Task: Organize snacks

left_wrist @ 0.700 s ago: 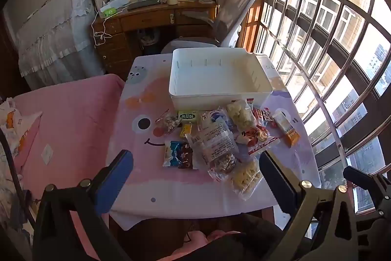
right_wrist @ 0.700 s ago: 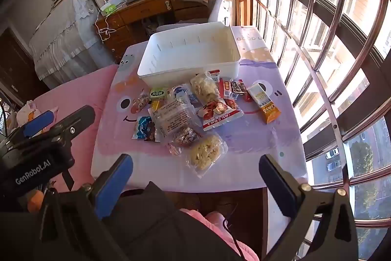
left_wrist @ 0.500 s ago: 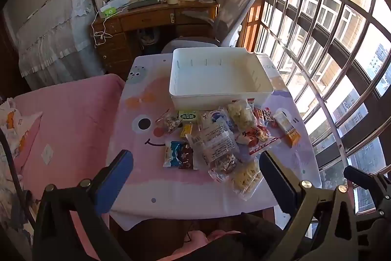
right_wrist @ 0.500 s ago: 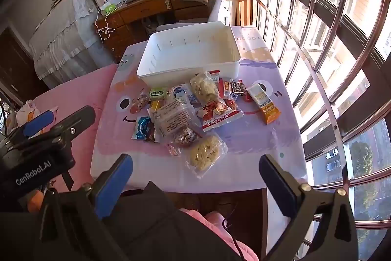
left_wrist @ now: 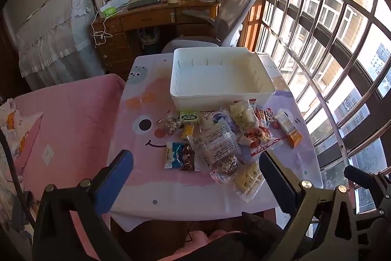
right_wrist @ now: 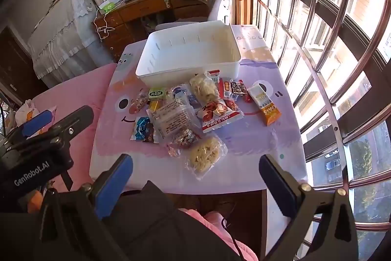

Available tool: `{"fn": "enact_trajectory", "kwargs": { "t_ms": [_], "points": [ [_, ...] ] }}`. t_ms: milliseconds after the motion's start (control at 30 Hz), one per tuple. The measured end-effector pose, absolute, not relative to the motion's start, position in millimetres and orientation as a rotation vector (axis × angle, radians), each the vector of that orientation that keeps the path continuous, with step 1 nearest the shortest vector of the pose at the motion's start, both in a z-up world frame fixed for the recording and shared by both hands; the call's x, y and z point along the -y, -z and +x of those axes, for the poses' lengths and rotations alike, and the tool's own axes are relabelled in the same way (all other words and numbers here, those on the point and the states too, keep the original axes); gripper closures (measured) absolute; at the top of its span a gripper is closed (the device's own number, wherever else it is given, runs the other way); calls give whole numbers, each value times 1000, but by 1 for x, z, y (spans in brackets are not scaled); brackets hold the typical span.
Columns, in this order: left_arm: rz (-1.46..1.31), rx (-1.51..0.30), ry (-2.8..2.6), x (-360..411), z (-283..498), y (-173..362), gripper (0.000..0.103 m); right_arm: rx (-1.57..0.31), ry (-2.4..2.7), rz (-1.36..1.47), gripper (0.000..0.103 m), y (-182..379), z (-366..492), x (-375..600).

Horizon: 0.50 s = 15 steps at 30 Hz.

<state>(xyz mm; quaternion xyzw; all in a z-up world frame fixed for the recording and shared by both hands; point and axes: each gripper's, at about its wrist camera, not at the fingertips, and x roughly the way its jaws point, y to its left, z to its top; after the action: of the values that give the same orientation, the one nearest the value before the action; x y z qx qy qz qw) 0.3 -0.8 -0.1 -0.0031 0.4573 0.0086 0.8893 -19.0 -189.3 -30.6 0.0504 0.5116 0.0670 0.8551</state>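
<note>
at the near table edge both grippers hang wide and empty, the left gripper (left_wrist: 195, 177) and right gripper (right_wrist: 195, 175). just ahead lies the noodle pack (right_wrist: 204, 153), long axis slanting away rightward, nearer the right one. beyond, the white bin (right_wrist: 156, 76) waits empty.

A cartoon-print table (left_wrist: 136, 190) carries a white bin (left_wrist: 220, 99) and a snack pile (left_wrist: 220, 141) touching its near wall.
</note>
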Motion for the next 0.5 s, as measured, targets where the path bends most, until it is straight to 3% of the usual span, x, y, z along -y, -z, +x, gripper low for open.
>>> {"fn": "enact_trajectory", "kwargs": {
  "t_ms": [500],
  "points": [
    [-11, -958, -16, -2, 0, 4, 1, -1087, -140, 111, 0, 36, -17, 186]
  ]
}}
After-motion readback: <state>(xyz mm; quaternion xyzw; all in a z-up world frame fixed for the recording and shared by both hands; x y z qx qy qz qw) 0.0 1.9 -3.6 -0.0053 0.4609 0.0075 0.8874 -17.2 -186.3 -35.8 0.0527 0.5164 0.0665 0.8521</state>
